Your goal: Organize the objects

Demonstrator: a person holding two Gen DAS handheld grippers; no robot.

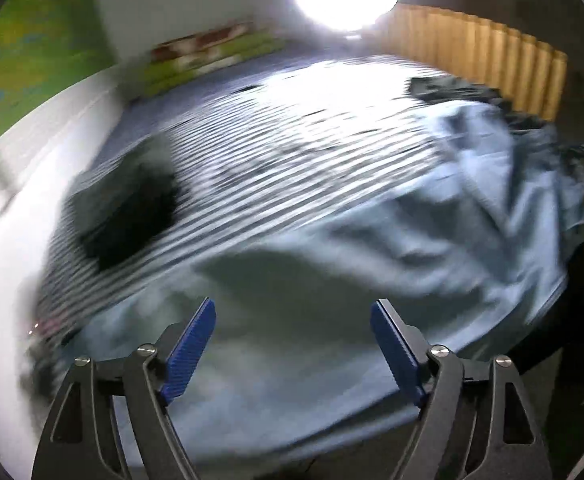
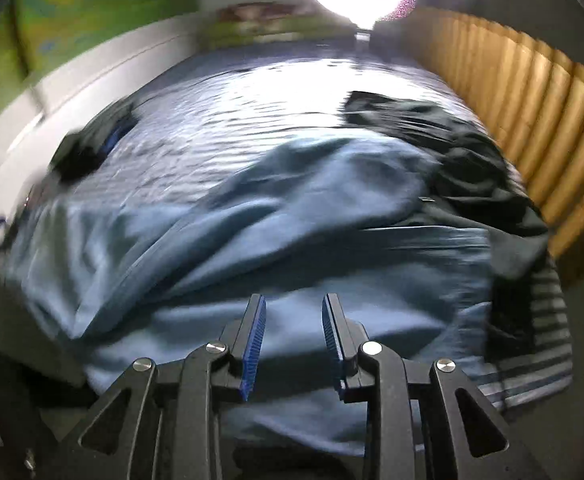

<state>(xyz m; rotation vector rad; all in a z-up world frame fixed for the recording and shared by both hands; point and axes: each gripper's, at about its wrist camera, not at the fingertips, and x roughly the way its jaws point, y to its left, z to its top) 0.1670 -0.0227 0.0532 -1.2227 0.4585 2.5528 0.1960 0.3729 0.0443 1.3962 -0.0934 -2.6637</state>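
Both the left gripper (image 1: 292, 344) and the right gripper (image 2: 294, 344) hang open and empty over the light blue garment (image 2: 251, 216) crumpled on the striped bed (image 1: 251, 168), so a hasty pinch could bunch several layers together.

bed (image 2: 219, 120): striped sheet | on it: light-blue garment (image 2: 292, 220), dark clothes (image 2: 472, 168)

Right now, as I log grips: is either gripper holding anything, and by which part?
Nothing is held. The left gripper and right gripper both stand open above the light blue garment.
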